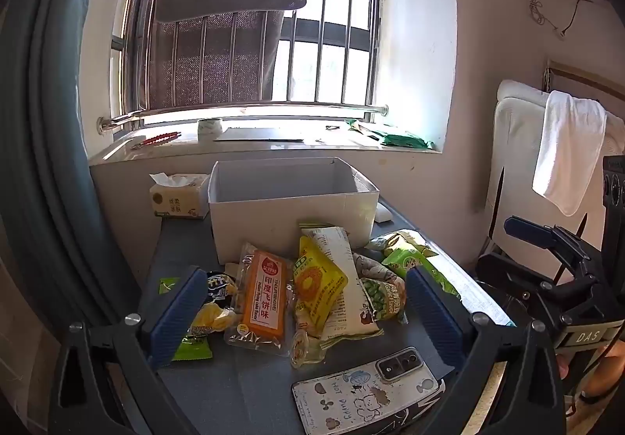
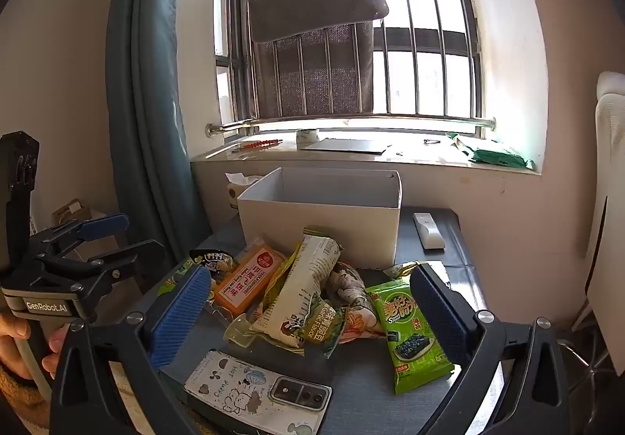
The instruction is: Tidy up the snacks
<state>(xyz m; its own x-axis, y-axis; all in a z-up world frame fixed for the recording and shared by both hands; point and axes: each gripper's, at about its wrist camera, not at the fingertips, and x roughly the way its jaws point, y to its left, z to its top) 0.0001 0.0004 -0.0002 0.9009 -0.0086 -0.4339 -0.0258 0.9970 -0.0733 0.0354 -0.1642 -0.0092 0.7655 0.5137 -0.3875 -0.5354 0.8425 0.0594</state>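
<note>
Both tongs stand wide apart and grip nothing: the left tongs (image 1: 308, 312) and the right tongs (image 2: 312, 314) hover over the near edge of the counter (image 1: 242, 396). The landmark is the white box (image 1: 289, 216), open-topped and, as far as can be seen, empty, at the far side of the counter. The snacks (image 1: 312, 286) lie heaped just in front of the box, the rearmost touching its front wall. An orange pack (image 1: 265, 298) sits at the heap's left, a green seaweed pack (image 2: 414, 333) at its right, apart from the rest. A phone (image 1: 367, 392) lies nearer than the heap, well away from the box. The first pick seems due. Best take an outlying pack such as the seaweed, pinch it across its short side, lift clear of the box wall, and keep off the phone.
</note>
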